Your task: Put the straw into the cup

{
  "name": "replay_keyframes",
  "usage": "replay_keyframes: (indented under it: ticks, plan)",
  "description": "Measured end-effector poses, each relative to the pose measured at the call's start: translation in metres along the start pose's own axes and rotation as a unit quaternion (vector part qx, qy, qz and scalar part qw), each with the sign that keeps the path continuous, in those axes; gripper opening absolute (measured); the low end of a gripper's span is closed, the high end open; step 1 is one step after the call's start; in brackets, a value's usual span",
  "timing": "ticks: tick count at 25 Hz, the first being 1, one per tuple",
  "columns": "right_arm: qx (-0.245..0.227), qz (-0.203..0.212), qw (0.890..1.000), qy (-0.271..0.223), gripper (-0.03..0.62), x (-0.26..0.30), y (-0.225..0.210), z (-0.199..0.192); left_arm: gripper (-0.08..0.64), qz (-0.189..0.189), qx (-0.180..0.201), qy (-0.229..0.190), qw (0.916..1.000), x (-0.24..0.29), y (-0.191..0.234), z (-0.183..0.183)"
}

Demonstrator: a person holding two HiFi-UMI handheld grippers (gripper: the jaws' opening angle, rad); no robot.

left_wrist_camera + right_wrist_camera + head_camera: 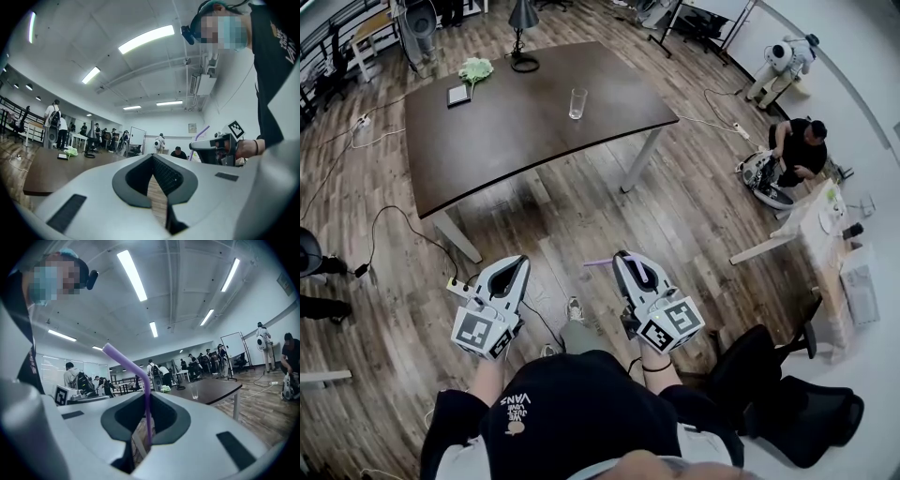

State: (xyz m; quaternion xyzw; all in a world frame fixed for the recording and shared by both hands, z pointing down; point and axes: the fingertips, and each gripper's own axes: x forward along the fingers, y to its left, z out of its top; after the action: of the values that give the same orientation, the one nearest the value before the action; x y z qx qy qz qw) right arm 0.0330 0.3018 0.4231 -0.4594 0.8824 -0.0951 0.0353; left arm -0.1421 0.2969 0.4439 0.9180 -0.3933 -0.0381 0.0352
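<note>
A clear glass cup (577, 103) stands near the far edge of the dark brown table (506, 141), well ahead of both grippers; it also shows small in the right gripper view (194, 392). My right gripper (629, 259) is shut on a purple bendy straw (598, 262), which rises between its jaws (146, 408) with its bent top leaning left. The left gripper (517, 264) is held beside it over the wooden floor, its jaws shut with nothing between them (153, 157). From the left gripper view, the right gripper (208, 145) and the straw (202, 134) appear at the right.
A tablet (458, 94), a green cloth (475, 68) and a black lamp (523, 37) sit at the table's far side. A person (797, 145) crouches on the floor at the right, near a white table (811, 225). A black chair (769, 375) stands close behind on the right. Cables trail across the floor (394, 225).
</note>
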Motion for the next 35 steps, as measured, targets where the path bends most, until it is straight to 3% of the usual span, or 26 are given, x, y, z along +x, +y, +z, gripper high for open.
replay_keyframes:
  ticks: [22, 35]
  plan:
    - [0.022, 0.018, 1.0, -0.008, 0.041, 0.085, -0.159, 0.025, 0.008, -0.001, 0.015, 0.01, 0.9998, 0.191, 0.045, 0.003]
    - [0.033, 0.033, 0.999, 0.007, 0.041, 0.153, -0.205, 0.025, 0.008, 0.016, 0.009, 0.023, 0.9996, 0.241, 0.098, -0.004]
